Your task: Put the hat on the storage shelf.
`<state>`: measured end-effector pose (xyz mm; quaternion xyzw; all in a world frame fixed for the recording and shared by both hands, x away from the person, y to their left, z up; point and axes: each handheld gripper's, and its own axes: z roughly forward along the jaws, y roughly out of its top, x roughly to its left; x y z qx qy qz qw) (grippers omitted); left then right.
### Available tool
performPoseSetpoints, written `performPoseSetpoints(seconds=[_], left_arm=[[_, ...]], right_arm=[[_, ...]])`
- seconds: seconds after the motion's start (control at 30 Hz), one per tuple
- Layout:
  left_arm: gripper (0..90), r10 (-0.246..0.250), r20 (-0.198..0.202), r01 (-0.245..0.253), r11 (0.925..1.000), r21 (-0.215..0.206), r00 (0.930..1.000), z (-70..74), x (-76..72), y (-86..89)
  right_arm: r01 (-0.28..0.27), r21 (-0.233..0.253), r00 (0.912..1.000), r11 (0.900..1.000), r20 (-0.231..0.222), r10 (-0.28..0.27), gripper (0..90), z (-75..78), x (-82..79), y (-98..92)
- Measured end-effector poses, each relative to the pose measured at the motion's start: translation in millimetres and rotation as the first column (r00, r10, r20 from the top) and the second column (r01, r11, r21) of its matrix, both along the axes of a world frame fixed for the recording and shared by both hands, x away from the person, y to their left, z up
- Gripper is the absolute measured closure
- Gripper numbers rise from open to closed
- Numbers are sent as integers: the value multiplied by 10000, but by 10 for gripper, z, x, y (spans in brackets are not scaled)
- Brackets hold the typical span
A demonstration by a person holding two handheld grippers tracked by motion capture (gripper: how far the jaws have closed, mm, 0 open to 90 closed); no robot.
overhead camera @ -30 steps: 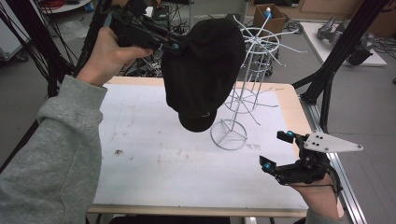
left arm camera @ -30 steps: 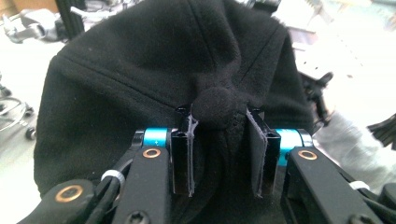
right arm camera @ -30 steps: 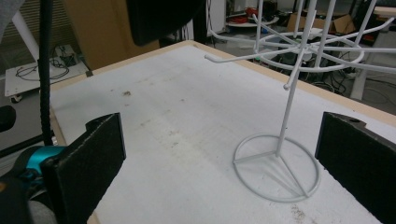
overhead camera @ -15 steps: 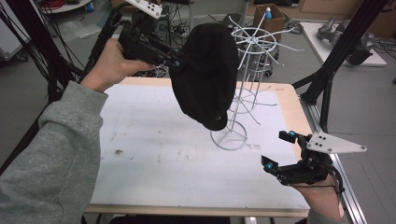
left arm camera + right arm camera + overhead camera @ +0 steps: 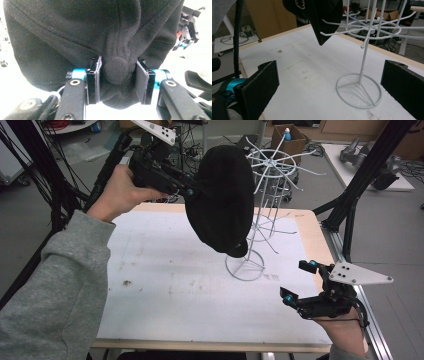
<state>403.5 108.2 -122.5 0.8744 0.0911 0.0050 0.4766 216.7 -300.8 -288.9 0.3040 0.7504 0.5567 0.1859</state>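
Note:
A black cap [image 5: 222,200] hangs in the air over the back of the table, with my left gripper [image 5: 192,192] shut on its fabric from the left. In the left gripper view the cap [image 5: 87,32] bunches between the pads of that gripper [image 5: 117,80]. The cap hangs right against the left side of a white wire rack [image 5: 272,175]; whether they touch is unclear. My right gripper [image 5: 297,280] stands open near the table's front right edge, holding nothing. In the right gripper view the open gripper [image 5: 332,85] faces the rack [image 5: 364,50], with the cap [image 5: 322,15] above it.
The rack's round base [image 5: 245,265] stands on the white mat [image 5: 165,285] of the wood-edged table. Black tripod legs [image 5: 350,205] rise off the right side. Cables and boxes lie on the floor behind the table.
My left gripper has carried the cap a little to the right, closer to the wire rack. The right gripper has stayed almost still.

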Motion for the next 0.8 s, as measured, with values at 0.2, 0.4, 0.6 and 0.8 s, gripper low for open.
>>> performPoseSetpoints(seconds=[0.2,0.4,0.6,0.8], left_arm=[[520,232,-64,-230,9993,285,9997,2,-21,26],[330,-372,-704,354,9990,-270,9968,87,-85,118],[164,-6,-536,-34,9973,-740,9986,88,-203,218],[118,393,-318,-407,9981,-465,9987,111,-295,367]], right_arm=[[-38,-3,10000,10000,-23,38,7,3,-1,12],[-48,-17,10000,10000,-7,48,7,-8,11,13],[-4,67,10000,10000,-24,4,7,-13,28,2],[-80,21,10000,10000,-3,80,7,-15,48,25]])
